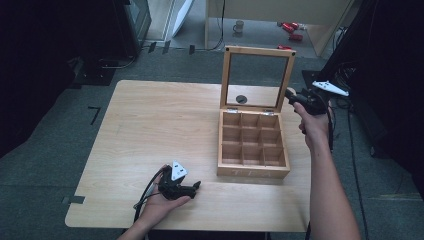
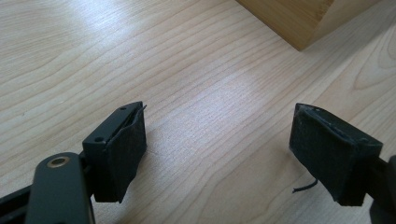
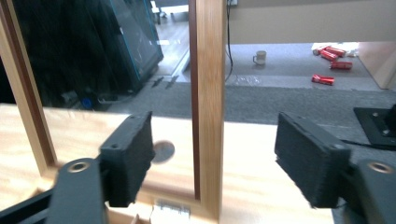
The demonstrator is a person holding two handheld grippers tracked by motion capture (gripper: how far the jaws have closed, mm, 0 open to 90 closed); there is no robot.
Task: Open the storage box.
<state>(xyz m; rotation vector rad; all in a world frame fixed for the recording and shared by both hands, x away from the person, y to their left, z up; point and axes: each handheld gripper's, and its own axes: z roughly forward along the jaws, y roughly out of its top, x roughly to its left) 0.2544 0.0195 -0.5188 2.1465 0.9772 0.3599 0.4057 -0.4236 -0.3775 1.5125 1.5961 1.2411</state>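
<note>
A wooden box (image 1: 252, 171) with several square compartments stands on the right half of the table, its glass-paned lid (image 1: 257, 51) upright. My right gripper (image 1: 291, 97) is at the lid's right edge. In the right gripper view its jaws (image 3: 215, 158) stand open on either side of the lid's right frame bar (image 3: 208, 93), and neither pad touches the bar. My left gripper (image 1: 196, 186) lies in an upturned hand near the table's front edge, left of the box. Its jaws (image 2: 219, 154) are open over bare wood, with a corner of the box (image 2: 299, 18) ahead.
The light wooden table (image 1: 150, 130) has a small dark round mark (image 1: 241, 99) behind the lid. On the floor beyond are a mug (image 1: 239, 26), red items (image 1: 291, 27) and a dark cabinet (image 1: 135, 20). Cables lie at the right.
</note>
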